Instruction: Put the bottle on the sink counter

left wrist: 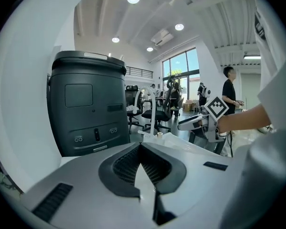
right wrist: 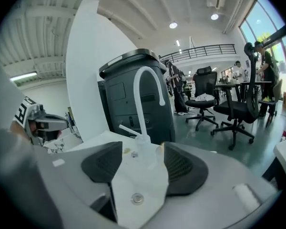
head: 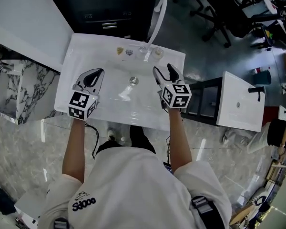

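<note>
A white sink [head: 81,56] lies below me, its tall white faucet [head: 155,18] at the back rim. A small clear bottle [head: 157,53] stands on that rim just right of the faucet base; it also shows as a small clear bottle [left wrist: 159,134] in the left gripper view. My left gripper [head: 101,71] hovers over the basin's left side, its tips meeting and nothing in them [left wrist: 140,146]. My right gripper [head: 163,68] hangs over the basin's right side, jaws apart and empty [right wrist: 143,151], pointing toward the faucet and a short way from the bottle.
Two small items [head: 120,50] [head: 129,52] lie on the back rim left of the faucet. A drain [head: 134,80] marks the basin's middle. A dark cabinet [head: 105,8] stands behind, a marble block [head: 19,89] at left, another white unit [head: 240,101] at right.
</note>
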Tool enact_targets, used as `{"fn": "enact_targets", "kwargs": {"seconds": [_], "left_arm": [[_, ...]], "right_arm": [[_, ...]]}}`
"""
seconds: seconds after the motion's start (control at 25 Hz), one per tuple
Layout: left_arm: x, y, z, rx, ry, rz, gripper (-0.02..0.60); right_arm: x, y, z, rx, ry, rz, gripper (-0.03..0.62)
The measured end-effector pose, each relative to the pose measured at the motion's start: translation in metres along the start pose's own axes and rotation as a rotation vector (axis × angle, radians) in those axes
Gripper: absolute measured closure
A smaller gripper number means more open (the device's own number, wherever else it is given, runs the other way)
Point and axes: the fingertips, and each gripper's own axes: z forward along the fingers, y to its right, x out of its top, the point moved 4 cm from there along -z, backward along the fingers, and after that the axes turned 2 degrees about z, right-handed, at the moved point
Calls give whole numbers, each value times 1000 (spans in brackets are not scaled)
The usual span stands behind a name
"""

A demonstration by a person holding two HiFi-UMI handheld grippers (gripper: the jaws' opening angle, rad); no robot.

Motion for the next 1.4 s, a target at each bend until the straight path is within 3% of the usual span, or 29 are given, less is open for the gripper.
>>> {"fn": "enact_targets", "kwargs": {"seconds": [0.2,0.4,0.64,0.84,1.4], "left_arm": [[16,1,-20,-19,52,36,581],[22,9,-43,-33,84,71,581],[19,25,-65,-71,119,102,581],[26,33,-87,-88,152,137,581],[56,66,-152,-122,233,243,581]], "right_arm": [[28,-38,-35,16,79,-19,367],[33,-59,-73,-32,114,-82,427],[38,-80,-119,-106,202,-137,557],[45,-111,-155,-120,229,-193,582],[53,-179,-229,-79,298,-225,583]]}}
